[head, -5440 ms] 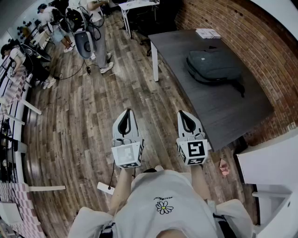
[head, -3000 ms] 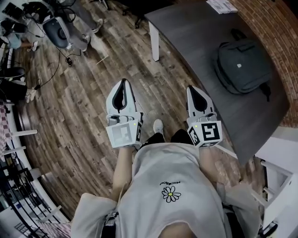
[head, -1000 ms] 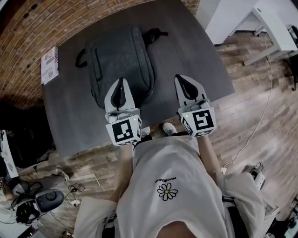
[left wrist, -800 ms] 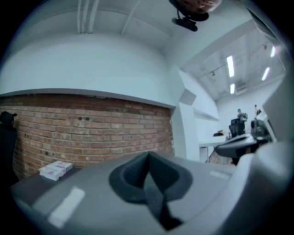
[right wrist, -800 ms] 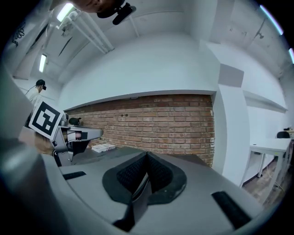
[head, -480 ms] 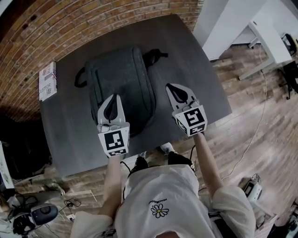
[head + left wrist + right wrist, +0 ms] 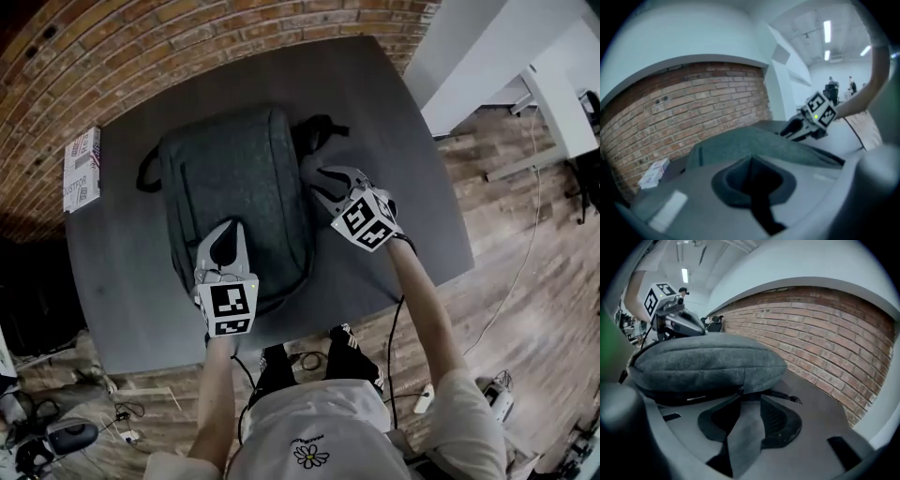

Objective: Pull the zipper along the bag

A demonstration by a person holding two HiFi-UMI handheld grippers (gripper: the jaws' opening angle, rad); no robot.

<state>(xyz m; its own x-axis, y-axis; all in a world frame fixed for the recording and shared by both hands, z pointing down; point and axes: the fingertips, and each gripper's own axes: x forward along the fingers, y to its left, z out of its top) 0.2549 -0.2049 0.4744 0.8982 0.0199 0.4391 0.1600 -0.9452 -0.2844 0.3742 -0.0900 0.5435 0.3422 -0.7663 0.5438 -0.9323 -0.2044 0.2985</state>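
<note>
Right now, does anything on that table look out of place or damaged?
Nothing stands out. The bag lies flat on the table, a strap trailing at its far end, and a box sits at the table's edge. No spills or damage show.

From where I stand I count one grey bag (image 7: 234, 178) on one dark tabletop (image 7: 403, 141), and one small printed box (image 7: 81, 169) at its edge. There are two claws, the left claw (image 7: 228, 227) and the right claw (image 7: 315, 182), and one person (image 7: 319, 436) holding both.
</note>
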